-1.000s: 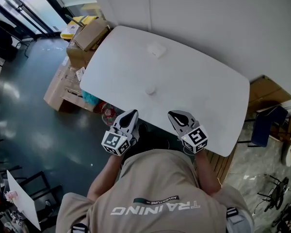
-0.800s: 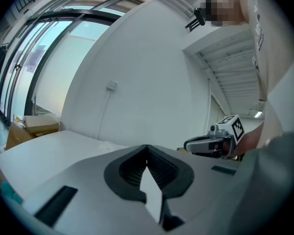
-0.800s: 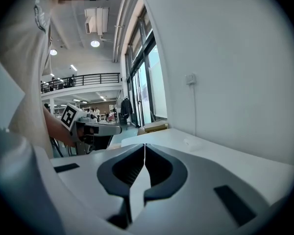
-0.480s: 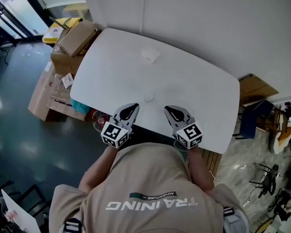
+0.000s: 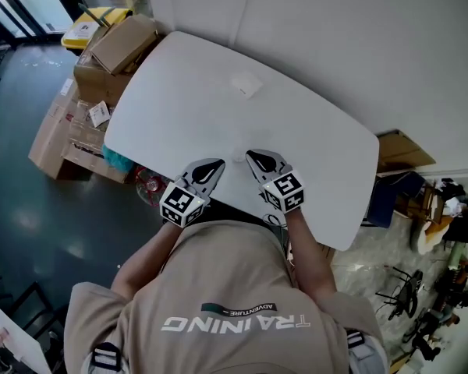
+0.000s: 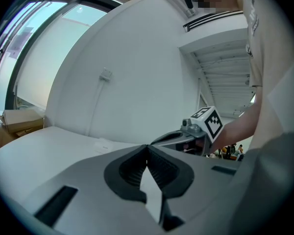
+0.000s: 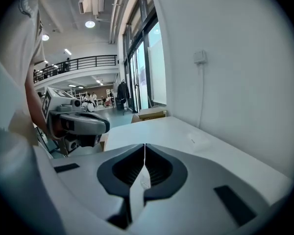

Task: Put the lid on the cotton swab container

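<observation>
My left gripper [image 5: 215, 166] and right gripper [image 5: 254, 157] are hovering, jaws pressed together and empty, at the white rounded desk's [image 5: 312, 139] six o'clock edge. The small pale cotton swab container [image 5: 246, 84] is sitting toward twelve. Only the right gripper view is showing a railed balcony [image 7: 83, 62].

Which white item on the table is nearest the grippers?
The small round one, between the left gripper and right gripper; the squarish one sits farther back.

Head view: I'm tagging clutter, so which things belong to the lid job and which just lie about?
Job: pale square piece on the table, small round white piece, left gripper, right gripper (both shut, empty). Which piece is the lid is unclear.
Lying about: cardboard boxes, yellow object beside them.
</observation>
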